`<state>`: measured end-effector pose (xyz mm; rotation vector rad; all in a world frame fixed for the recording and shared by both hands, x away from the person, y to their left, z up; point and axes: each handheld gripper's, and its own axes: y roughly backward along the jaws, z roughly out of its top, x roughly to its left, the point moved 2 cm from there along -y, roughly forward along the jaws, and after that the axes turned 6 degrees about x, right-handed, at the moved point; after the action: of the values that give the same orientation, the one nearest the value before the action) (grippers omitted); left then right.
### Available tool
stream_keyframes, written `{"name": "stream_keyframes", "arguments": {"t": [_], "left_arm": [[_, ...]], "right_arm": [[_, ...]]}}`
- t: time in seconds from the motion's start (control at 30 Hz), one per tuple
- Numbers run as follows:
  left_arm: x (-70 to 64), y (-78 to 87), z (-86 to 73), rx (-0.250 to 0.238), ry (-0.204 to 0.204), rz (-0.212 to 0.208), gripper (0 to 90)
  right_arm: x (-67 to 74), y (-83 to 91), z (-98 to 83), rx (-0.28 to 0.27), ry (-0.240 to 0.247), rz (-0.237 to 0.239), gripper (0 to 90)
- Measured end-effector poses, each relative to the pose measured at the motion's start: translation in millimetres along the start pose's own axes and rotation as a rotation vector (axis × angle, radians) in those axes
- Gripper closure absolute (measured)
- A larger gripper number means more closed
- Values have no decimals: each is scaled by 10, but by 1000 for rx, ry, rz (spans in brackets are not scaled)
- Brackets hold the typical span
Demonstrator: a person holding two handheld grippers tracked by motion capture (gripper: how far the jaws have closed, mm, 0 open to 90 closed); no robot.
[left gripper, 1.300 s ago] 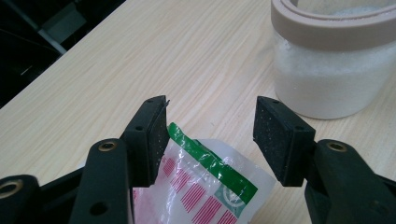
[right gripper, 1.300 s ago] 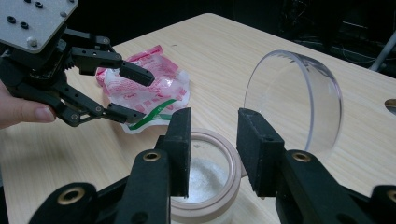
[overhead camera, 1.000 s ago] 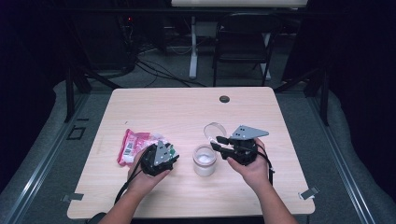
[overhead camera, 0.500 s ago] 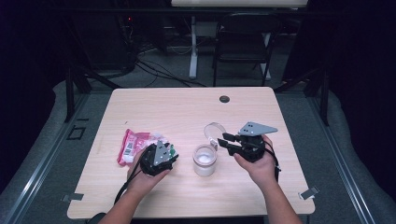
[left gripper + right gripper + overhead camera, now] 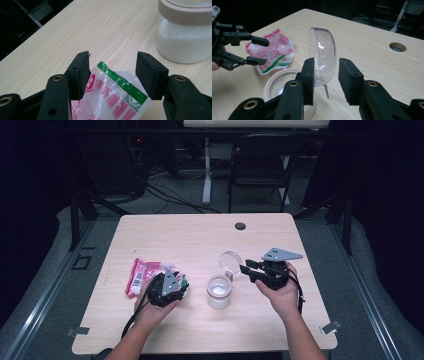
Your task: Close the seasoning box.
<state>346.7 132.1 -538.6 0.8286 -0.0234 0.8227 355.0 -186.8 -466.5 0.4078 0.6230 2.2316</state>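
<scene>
The left gripper (image 5: 112, 75) stands spread around a crinkled pink-and-white plastic packet (image 5: 112, 100) — the right gripper (image 5: 325, 80), jaws just reopened, brackets the clear round hinged lid (image 5: 323, 57) of a white-filled jar (image 5: 279, 86).

the table (image 5: 200, 235) is evenly lit from above, with soft shadows; the room beyond stays dark. glare glints on the clear lid (image 5: 322, 55). near jaws in both gripper views look slightly soft, far background dim.

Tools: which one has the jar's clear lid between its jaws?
The right tool; its jaws, just opening, flank the upright clear lid, whereas the left tool straddles the red-and-white packet.
</scene>
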Motion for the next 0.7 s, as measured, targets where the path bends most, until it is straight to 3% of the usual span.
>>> {"name": "stream_keyframes", "arguments": {"t": [0.4,0.7], "left_arm": [[25,88,-90,6,20,23,453],[60,130,-157,18,33,36,453]], "right_arm": [[-56,-147,10,10,-27,-3,587],[-75,-257,24,27,-30,16,615]]}}
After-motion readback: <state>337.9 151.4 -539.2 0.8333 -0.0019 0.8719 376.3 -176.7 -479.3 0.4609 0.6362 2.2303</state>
